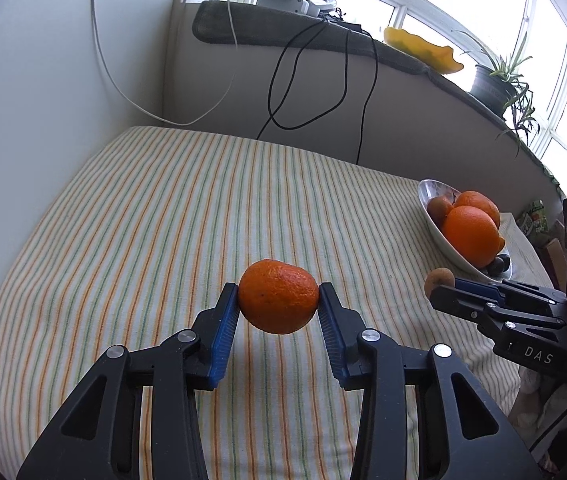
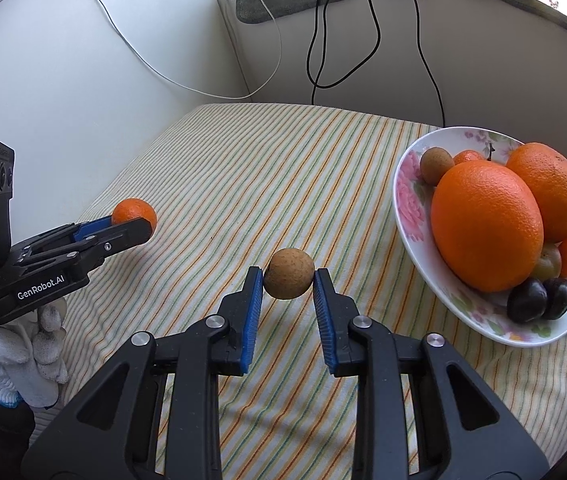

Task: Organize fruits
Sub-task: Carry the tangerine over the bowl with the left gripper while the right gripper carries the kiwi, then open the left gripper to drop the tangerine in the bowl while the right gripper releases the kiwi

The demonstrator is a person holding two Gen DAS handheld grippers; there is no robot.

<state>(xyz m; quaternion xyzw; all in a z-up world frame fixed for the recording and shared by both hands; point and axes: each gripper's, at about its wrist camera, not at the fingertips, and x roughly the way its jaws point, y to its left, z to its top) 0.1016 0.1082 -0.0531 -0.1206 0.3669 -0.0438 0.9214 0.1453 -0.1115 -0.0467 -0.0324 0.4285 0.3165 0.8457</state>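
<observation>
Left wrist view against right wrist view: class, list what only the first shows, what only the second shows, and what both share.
Only the left wrist view shows the potted plant on the sill. Only the right wrist view shows two dark plums in the bowl and the gloved hand. Both show the left gripper clamping a mandarin, the right gripper clamping a brown fruit, the floral bowl and the striped cloth.
</observation>
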